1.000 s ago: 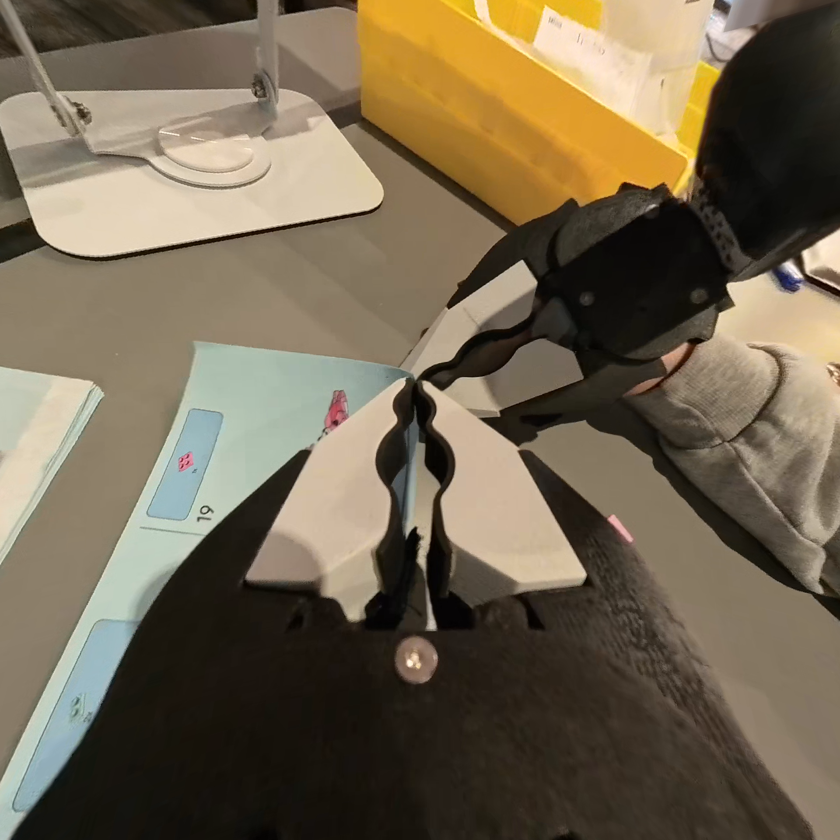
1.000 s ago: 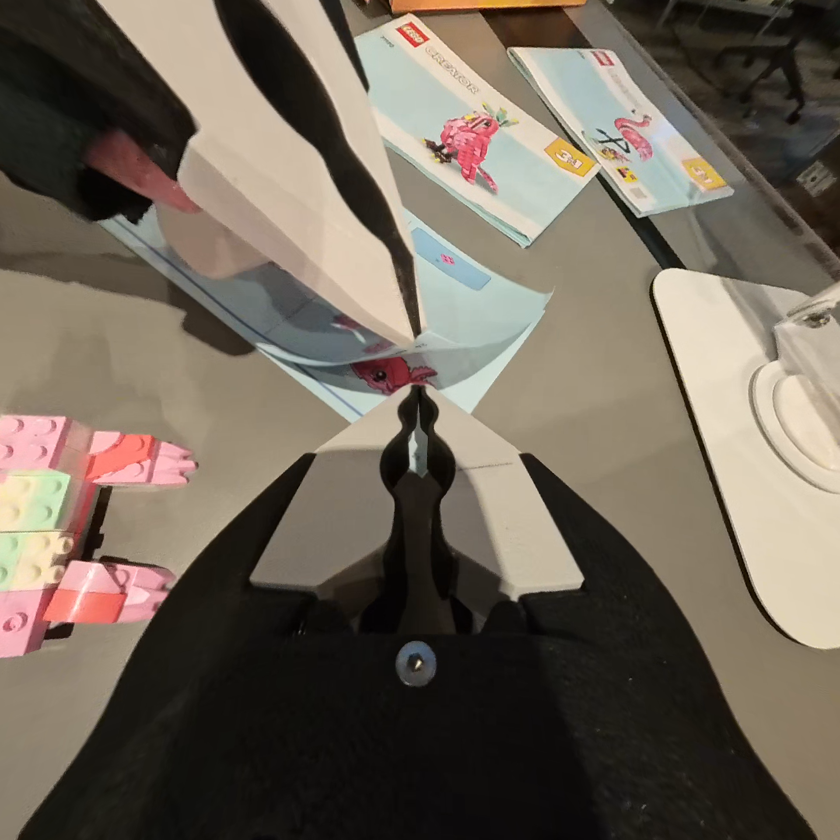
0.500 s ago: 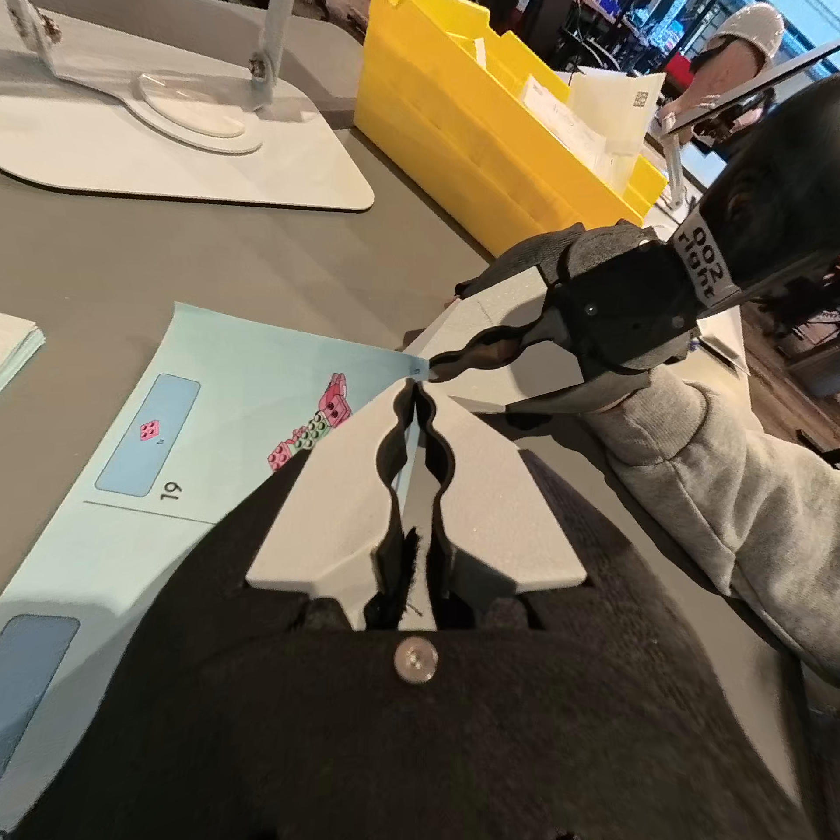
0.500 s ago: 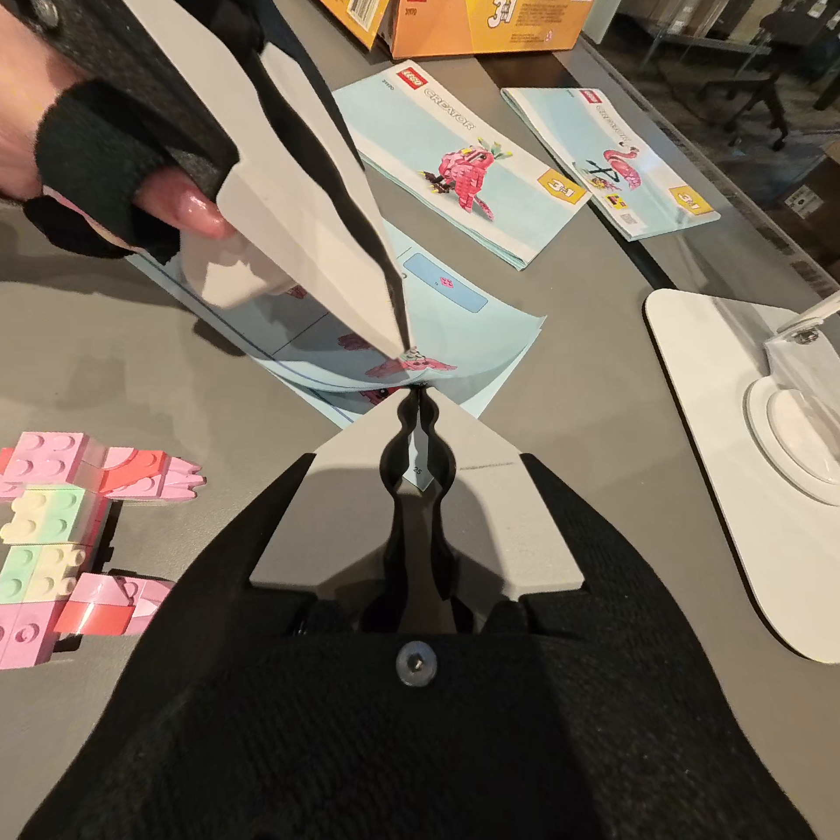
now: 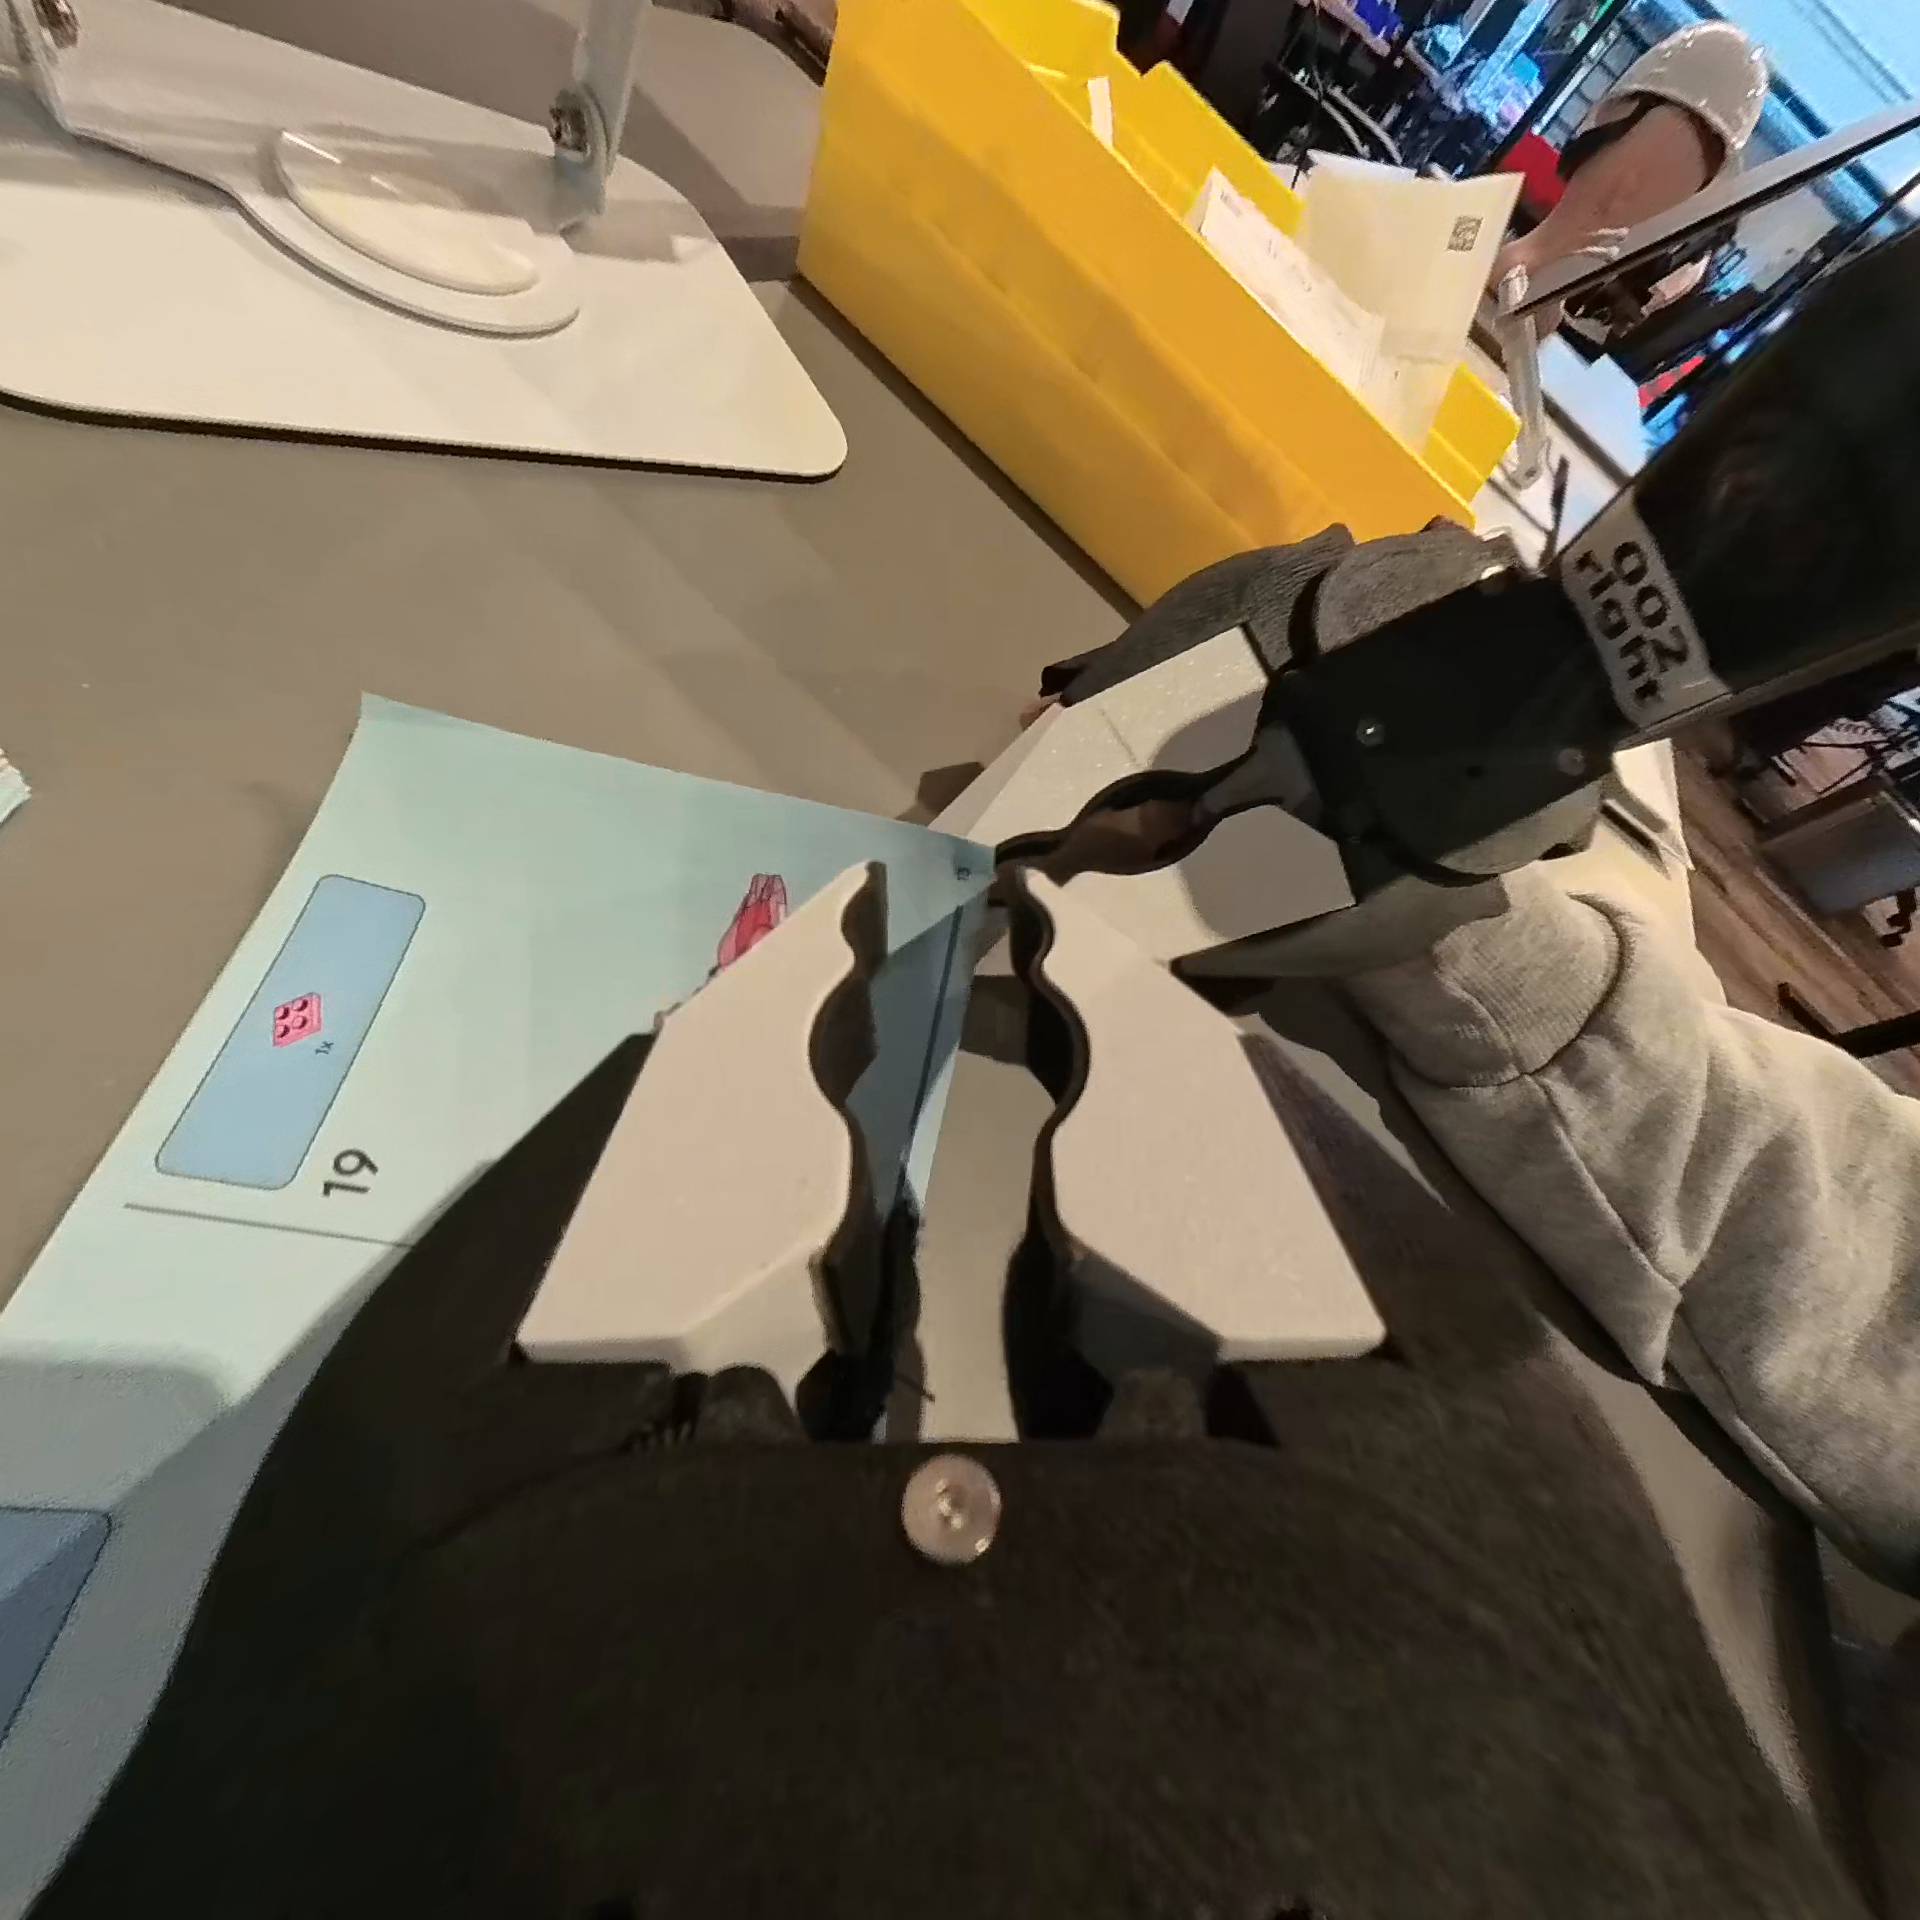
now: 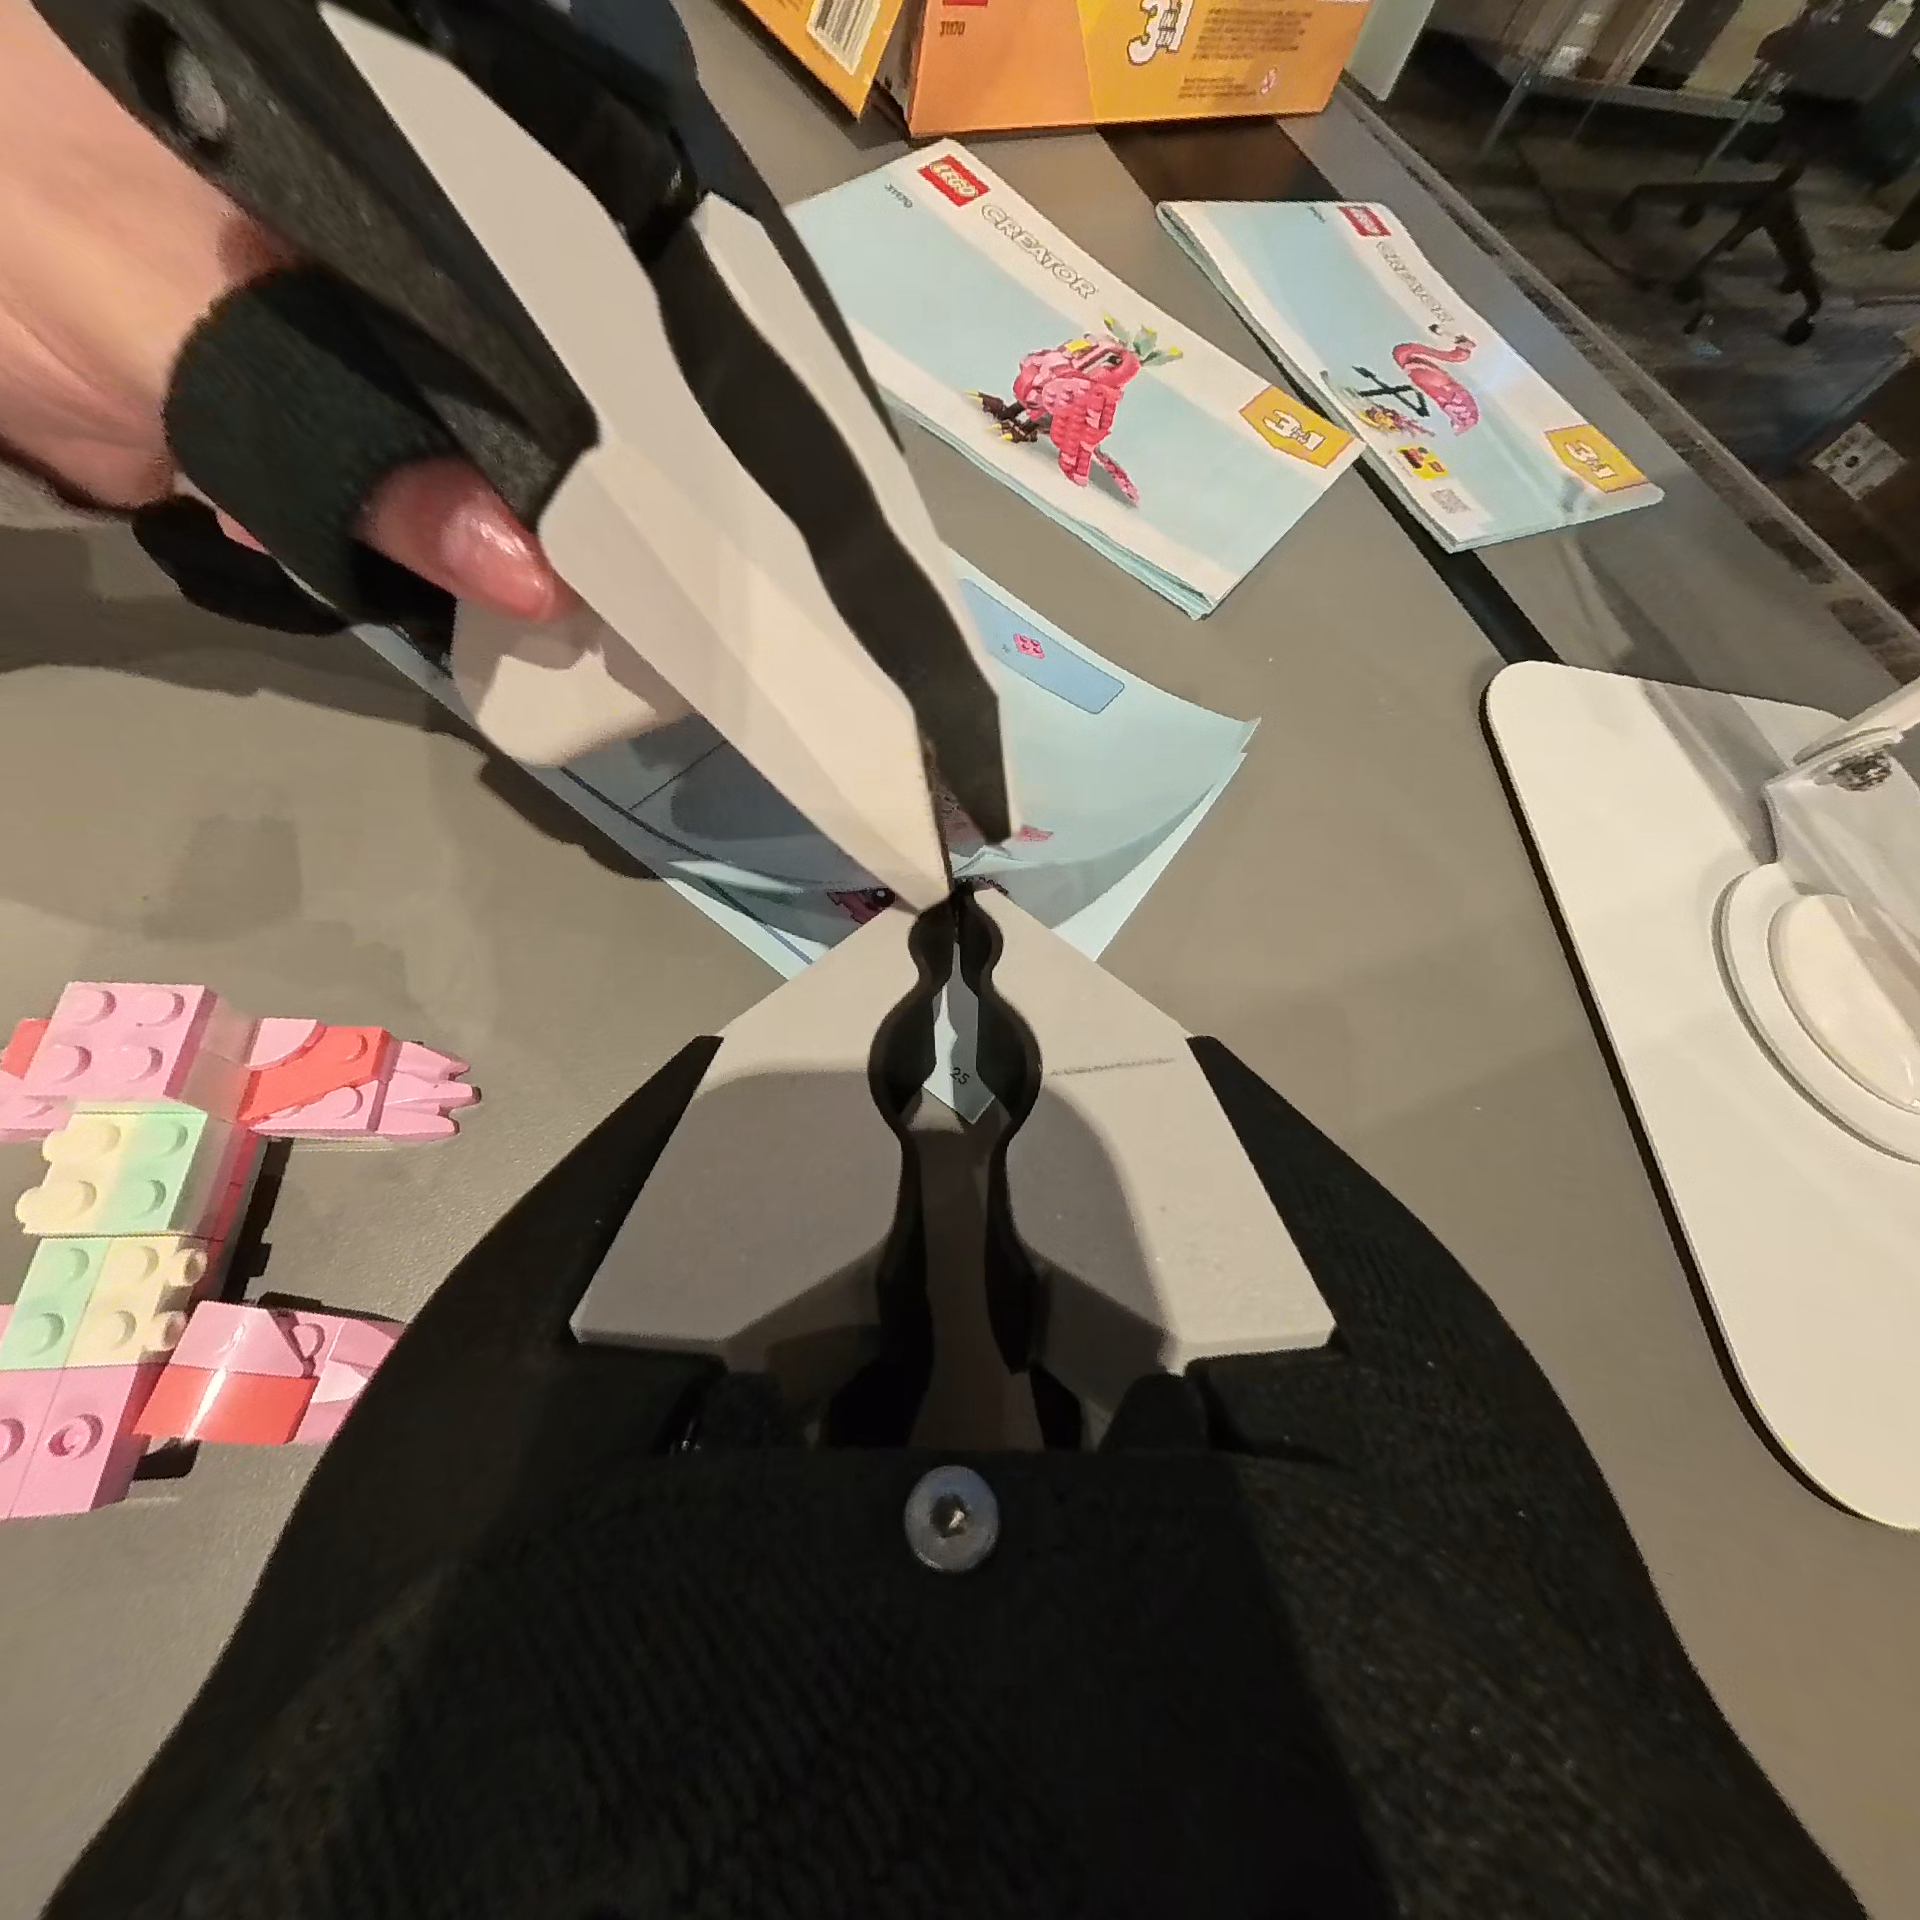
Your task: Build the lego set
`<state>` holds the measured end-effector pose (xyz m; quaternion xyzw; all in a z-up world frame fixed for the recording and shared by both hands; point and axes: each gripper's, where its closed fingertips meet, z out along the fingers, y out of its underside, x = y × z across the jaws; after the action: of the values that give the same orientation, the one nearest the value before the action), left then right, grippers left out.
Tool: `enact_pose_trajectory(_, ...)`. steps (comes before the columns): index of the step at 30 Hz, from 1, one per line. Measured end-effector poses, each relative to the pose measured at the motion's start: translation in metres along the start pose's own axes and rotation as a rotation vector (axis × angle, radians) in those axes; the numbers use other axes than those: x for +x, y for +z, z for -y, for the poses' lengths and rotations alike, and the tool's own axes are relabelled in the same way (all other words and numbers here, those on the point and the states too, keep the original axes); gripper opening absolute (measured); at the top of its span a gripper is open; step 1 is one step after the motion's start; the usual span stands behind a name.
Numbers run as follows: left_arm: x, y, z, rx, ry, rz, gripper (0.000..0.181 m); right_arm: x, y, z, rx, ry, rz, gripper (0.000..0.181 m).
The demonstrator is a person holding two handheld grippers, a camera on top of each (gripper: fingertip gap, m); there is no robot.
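Note:
An open light-blue instruction booklet (image 5: 520,883) lies on the grey table, with its top page lifted at the near corner. My right gripper (image 6: 951,914) is shut on that page corner, and a strip of the page shows between its fingers. My left gripper (image 5: 945,878) is open a little, with the page edge passing loosely between its jaws, right against the tip of the right gripper (image 5: 1003,857). In the right wrist view the left gripper (image 6: 966,862) comes down from the upper left onto the booklet (image 6: 1122,769). A partly built pink, red, green and cream lego model (image 6: 156,1195) lies at the left.
A white stand base (image 5: 416,312) sits beyond the booklet and shows at the right in the right wrist view (image 6: 1714,1039). A yellow bin (image 5: 1091,364) stands behind. Two closed booklets (image 6: 1039,364) (image 6: 1455,364) and an orange box (image 6: 1091,62) lie farther off. A grey sleeve (image 5: 1610,1143) is on the right.
My left gripper was shut on the page corner and has now opened. My right gripper has kept its hold on the corner. Both have lifted slightly.

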<state>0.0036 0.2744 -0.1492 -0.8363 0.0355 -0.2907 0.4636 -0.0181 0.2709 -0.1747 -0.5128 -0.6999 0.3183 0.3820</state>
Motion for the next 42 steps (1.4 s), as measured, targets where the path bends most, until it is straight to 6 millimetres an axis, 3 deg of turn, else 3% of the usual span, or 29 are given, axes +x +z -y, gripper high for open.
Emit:
enact_pose_trajectory(13, -0.0042, -0.0026, -0.0021, -0.007, -0.042, -0.030, 0.015, 0.0000, -0.0013, 0.0012, 0.011, 0.008, 0.008, 0.000)
enact_pose_trajectory(20, 0.0029, -0.0040, 0.0021, 0.020, -0.082, -0.107, 0.024, -0.0004, -0.0009, 0.0008, 0.007, 0.006, 0.010, 0.000)
enact_pose_trajectory(42, -0.0064, -0.0009, 0.0028, 0.036, -0.091, -0.068, 0.013, -0.0011, -0.0007, 0.0006, 0.006, 0.007, 0.016, 0.000)
